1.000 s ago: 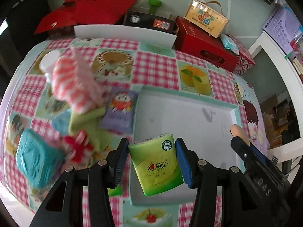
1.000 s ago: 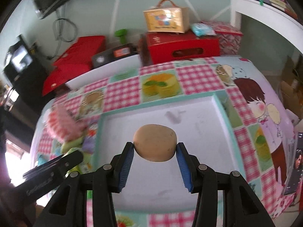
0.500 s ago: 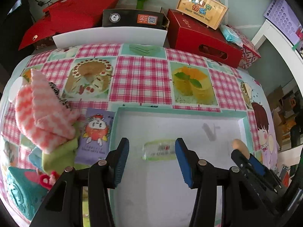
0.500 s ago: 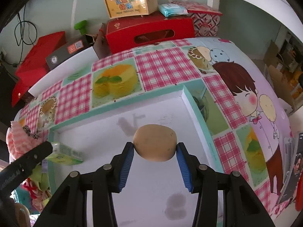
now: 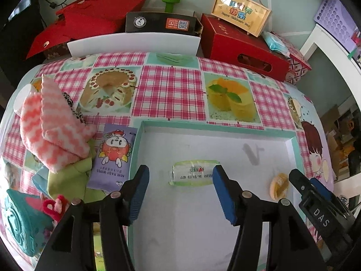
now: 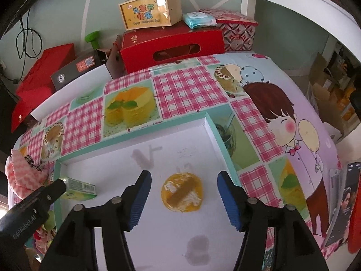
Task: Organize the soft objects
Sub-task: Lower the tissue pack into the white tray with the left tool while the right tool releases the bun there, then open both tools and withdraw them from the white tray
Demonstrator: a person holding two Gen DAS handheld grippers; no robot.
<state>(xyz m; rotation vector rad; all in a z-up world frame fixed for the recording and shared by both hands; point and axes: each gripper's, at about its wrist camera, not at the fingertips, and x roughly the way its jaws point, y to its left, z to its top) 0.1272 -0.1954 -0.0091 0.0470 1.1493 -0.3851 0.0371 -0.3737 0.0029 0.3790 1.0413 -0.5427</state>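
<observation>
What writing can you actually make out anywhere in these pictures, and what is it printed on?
"MINI BABY WIPES": purple wipes pack, upside down.
"Happy Children's Day", under Chinese characters: wooden box with handle.
"DAS": right gripper body.
Digits along the green tissue pack edge: blurred.
QR label on the black box: too small.
Lettering on the left gripper: unclear.

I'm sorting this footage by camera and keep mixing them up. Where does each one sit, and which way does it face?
Left wrist: on the left gripper, facing steeply down into the white tray at the green tissue pack; its own opening fingers show, plus the right gripper.
Right wrist: on the right gripper, facing down at the round yellow sponge; its opening fingers and the left gripper's tip show.
Shared: tray, pack, sponge, red box.
</observation>
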